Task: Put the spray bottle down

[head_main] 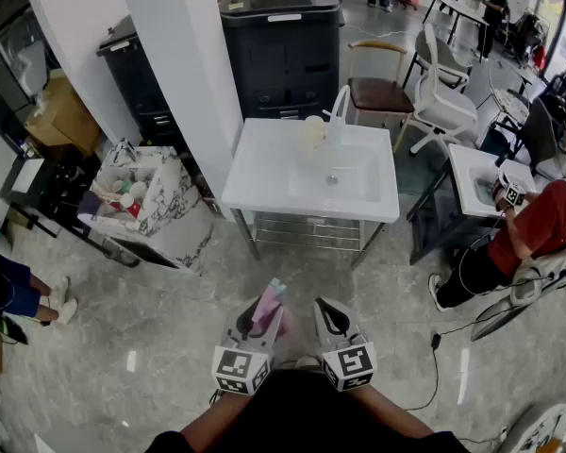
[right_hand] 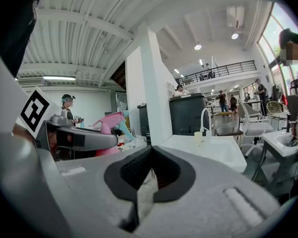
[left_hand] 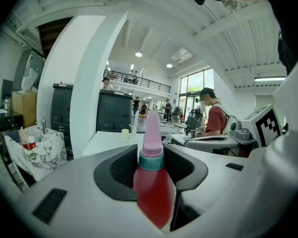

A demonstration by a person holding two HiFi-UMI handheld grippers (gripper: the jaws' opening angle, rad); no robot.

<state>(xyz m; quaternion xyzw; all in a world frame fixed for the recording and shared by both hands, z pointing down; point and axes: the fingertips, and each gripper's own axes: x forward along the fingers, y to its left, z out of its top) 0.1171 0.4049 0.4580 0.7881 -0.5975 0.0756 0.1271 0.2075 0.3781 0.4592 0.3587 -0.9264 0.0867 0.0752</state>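
Floor (head_main: pixel 123 347) of grey polished stone stretches between the two grippers and the near edge of the white worktop (head_main: pixel 264 173); that edge runs straight across ahead of them, well apart from both; the worktop's left corner stands near a white pillar (head_main: pixel 184 55); off its right side is a smaller worktop (head_main: pixel 472 173), with a gap of floor between the two.

One spray bottle (left_hand: pixel 153 182), red-bodied with a teal collar and a pink head, stands upright between the jaws of the left gripper (head_main: pixel 261 311), the pads pressed on its body from both sides; it hangs in the air over the floor, short of the worktop. The right gripper (head_main: pixel 332 317) hovers just beside the left, its jaws drawn together at the tips with nothing between them.

On the worktop: one sunken basin (head_main: pixel 344 177); one tap (head_main: pixel 339 102) at the far edge; one pale cup (head_main: pixel 312 130) beside it. Behind it stand two seats, a brown-seated chair (head_main: pixel 377 88) and a white chair (head_main: pixel 443 102); one dark cabinet (head_main: pixel 281 45) stands by the pillar; to the left sits one marbled bin (head_main: pixel 160 206) crowded with small things. One person (head_main: pixel 538 229) in a red shirt sits at the right.
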